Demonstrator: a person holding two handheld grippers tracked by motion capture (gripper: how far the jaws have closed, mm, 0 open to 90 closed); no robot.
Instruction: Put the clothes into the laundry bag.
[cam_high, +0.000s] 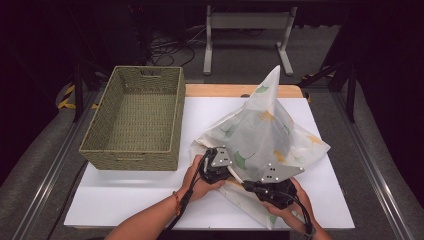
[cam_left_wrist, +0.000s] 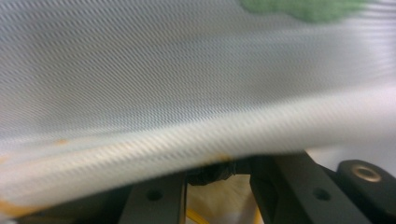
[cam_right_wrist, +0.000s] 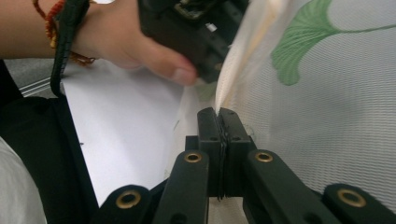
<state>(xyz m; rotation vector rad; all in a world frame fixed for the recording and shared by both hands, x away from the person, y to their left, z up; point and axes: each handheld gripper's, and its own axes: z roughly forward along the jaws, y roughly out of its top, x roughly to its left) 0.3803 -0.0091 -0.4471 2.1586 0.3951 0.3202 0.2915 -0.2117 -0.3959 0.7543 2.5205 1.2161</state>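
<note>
- Pinching the mesh laundry bag (cam_high: 265, 125) hem, the right tongs (cam_right_wrist: 218, 114) are gripping thinly; tugging could slip it.
- Left tongs (cam_high: 220, 170) are straddling the hem, narrowed, grip unclear; the bag may be sagging onto the counter (cam_high: 150, 200).

Both forearms enter from 6 o'clock in the high view. The left gripper (cam_high: 216, 169) points toward 1 o'clock, hand wrapped round its body; whether its jaws are pressed together cannot be told. The right gripper (cam_right_wrist: 218, 114) (jaws pressed fully together) sits at 4 o'clock from it, close by.
</note>
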